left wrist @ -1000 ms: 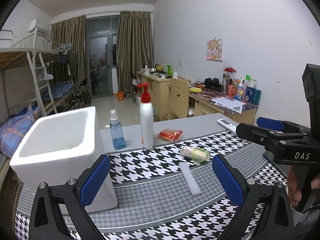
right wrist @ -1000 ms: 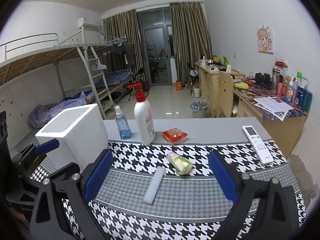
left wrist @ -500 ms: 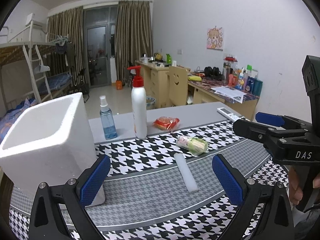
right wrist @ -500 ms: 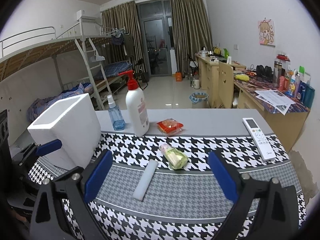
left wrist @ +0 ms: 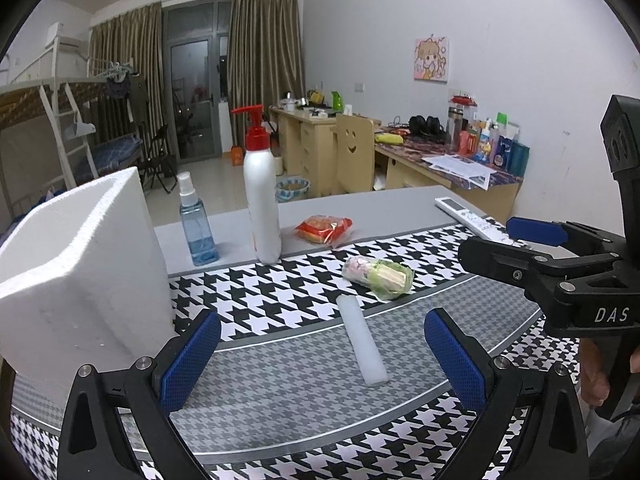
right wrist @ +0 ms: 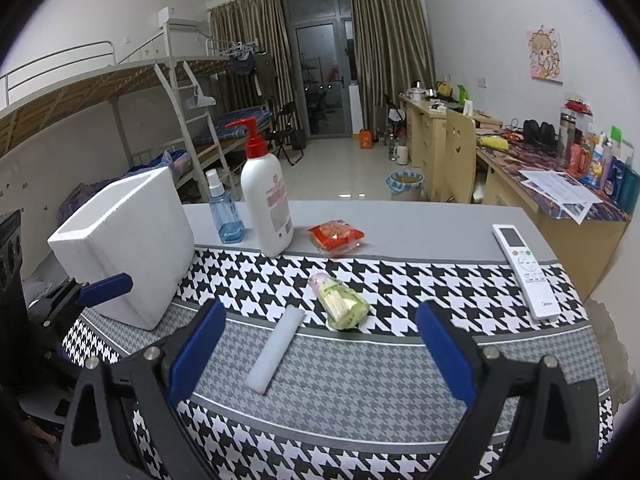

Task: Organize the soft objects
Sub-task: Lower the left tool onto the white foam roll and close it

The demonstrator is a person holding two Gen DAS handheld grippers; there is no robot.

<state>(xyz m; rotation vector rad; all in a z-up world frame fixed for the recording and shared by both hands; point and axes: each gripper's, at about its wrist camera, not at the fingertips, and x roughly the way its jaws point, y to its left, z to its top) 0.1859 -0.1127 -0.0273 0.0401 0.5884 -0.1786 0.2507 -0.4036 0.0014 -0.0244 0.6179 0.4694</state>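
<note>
I hold both grippers above the near edge of the table (right wrist: 420, 216), which is grey and covered at the front by a houndstooth cloth (right wrist: 400, 280). The left gripper (left wrist: 320, 354) has its jaws spread wide with nothing between them; its blue pads (left wrist: 192, 356) frame the near part of the cloth. The right gripper (right wrist: 318, 350) is likewise spread wide and empty. From the left wrist view I also see the right gripper from the side at the right edge, with a person's hand (left wrist: 596, 372) on its handle. The soft objects lie on the table, all apart from both grippers: a white foam stick (right wrist: 276, 350) lies flat on the grey-patterned band of the cloth, a green-wrapped roll (right wrist: 340, 300) lies just beyond it and near its far end, and a red snack packet (right wrist: 335, 236) lies on the bare grey surface behind the roll. A white foam box (right wrist: 128, 248) stands open-topped at the left side of the cloth. A white pump bottle with a red head (right wrist: 266, 200) stands upright behind the cloth edge, with a small blue spray bottle (right wrist: 224, 212) upright just to its left. A white remote control (right wrist: 524, 268) lies flat at the right side of the table, partly on the cloth.
</note>
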